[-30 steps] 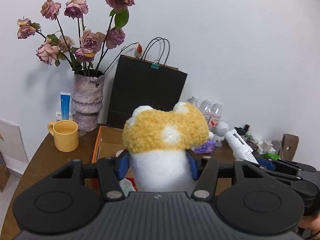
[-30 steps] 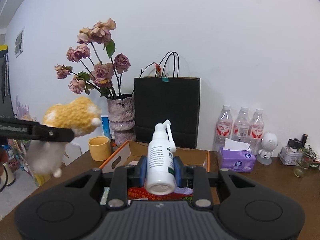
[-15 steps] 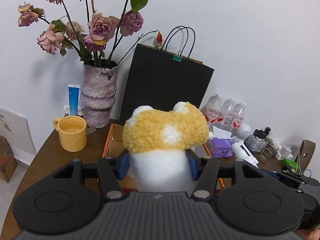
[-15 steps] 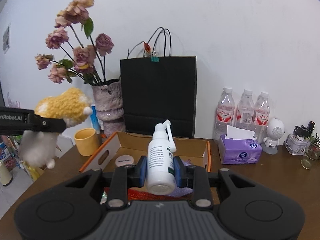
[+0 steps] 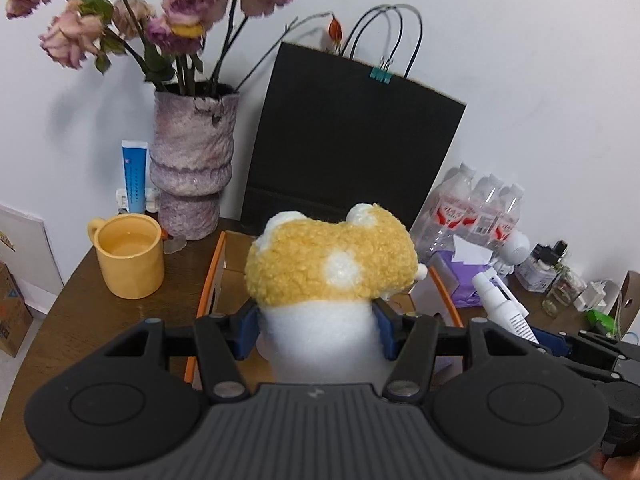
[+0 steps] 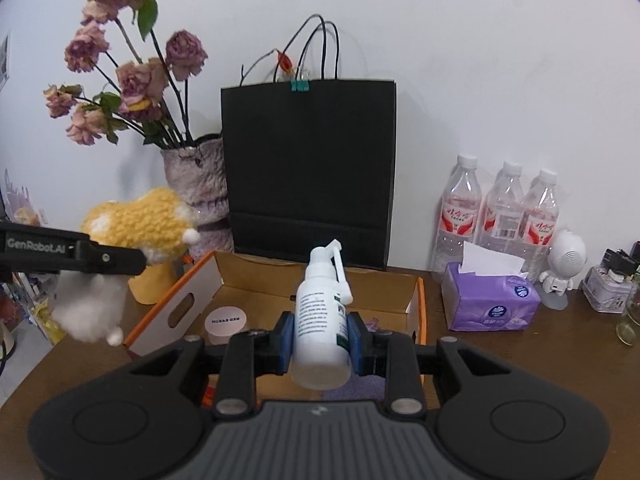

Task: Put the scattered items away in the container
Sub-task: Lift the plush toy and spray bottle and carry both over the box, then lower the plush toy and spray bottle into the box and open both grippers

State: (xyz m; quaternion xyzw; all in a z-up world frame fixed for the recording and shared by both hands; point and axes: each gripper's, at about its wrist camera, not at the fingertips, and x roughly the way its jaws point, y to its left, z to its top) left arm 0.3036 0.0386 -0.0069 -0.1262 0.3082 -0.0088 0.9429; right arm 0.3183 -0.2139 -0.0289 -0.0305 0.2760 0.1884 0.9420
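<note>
Plush toy [image 5: 330,276], yellow on top and white below, sits right between the jaws of the left gripper [image 5: 316,322]. The two blue pads squeeze its white body from both sides, and its fuzzy yellow head sticks up past them. It is up in the air over the cardboard box [image 5: 216,276]. From the right wrist view, the toy [image 6: 132,232] hangs at 9 o'clock, above the box's near-left flap.

At 10 o'clock of the box stands a yellow mug [image 5: 130,256], and behind it a vase of dried roses [image 5: 192,168]. A black paper bag [image 6: 308,168] stands at 12 o'clock, just behind the box [image 6: 320,280]. A round pink lid [image 6: 225,320] lies inside the box.

The white spray bottle [image 6: 322,316] is pinched between the blue pads of the right gripper [image 6: 320,338], nozzle pointing away, over the near part of the box. At 3 o'clock on the brown counter [image 6: 520,352] sit a purple tissue pack [image 6: 490,304] and three water bottles [image 6: 504,208].
</note>
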